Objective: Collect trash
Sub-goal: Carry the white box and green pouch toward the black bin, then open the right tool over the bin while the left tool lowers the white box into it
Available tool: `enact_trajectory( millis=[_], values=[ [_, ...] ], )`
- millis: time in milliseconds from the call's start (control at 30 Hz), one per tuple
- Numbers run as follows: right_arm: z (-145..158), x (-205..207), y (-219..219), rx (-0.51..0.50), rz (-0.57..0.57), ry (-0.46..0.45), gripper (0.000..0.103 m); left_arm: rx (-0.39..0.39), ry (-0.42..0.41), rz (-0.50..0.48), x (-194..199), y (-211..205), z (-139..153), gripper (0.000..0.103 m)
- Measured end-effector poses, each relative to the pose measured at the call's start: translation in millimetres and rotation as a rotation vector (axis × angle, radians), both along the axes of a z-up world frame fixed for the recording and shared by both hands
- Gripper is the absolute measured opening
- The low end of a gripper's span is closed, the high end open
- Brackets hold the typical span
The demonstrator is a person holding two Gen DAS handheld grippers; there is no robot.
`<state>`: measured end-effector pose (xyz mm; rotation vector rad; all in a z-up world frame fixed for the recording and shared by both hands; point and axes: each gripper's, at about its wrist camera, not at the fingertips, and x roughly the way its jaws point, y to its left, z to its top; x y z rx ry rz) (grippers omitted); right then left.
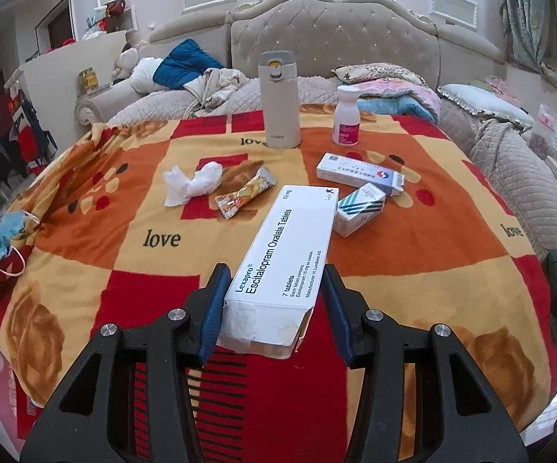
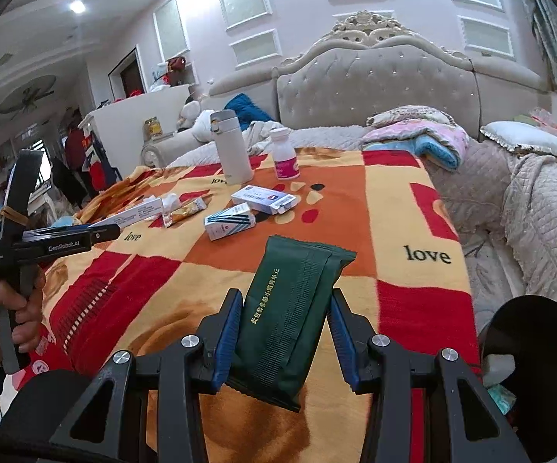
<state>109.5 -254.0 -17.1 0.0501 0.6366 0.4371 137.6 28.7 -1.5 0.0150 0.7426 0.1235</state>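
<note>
Blanket (image 1: pixel 413 239); left-only mask (image 1: pixel 6 231), right-only bin (image 2: pixel 529 351)

Left gripper (image 1: pixel 274 301) and right gripper (image 2: pixel 284 332) each clamp something.

A long white Lexapro box (image 1: pixel 284 254) with a torn-open near end sits lengthwise between the left claw's (image 1: pixel 274 308) blue pads, pointing away over the patterned blanket (image 1: pixel 432 239). A dark green foil packet (image 2: pixel 290 316) with gold lettering stands tilted between the right claw's (image 2: pixel 284 332) pads. On the blanket lie crumpled white tissue (image 1: pixel 191 183) and, just beside it, a twisted orange snack wrapper (image 1: pixel 245 193).
</note>
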Motion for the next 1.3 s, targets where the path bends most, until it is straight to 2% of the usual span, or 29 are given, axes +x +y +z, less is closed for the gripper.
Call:
enact_trajectory(
  millis=[400,700,800,1100,1300],
  values=[
    [8,-10,-39,0.027,-0.088,-0.01,0.043,0.005,-0.03,-0.067,-3,-46,21,0.046],
    [10,-20,-89,0.055,-0.24,-0.004,0.043,-0.021,-0.047,-0.236,3,-136,30,0.046],
    [7,-25,-112,0.056,-0.312,0.005,0.043,-0.039,-0.042,-0.313,6,-171,24,0.046],
    [-11,-41,-201,0.075,-0.573,0.102,0.043,-0.03,-0.011,-0.564,22,-285,-11,0.046],
    [-21,-46,-227,0.045,-0.62,0.147,0.043,-0.078,0.053,-0.687,38,-336,-39,0.046]
  ],
)
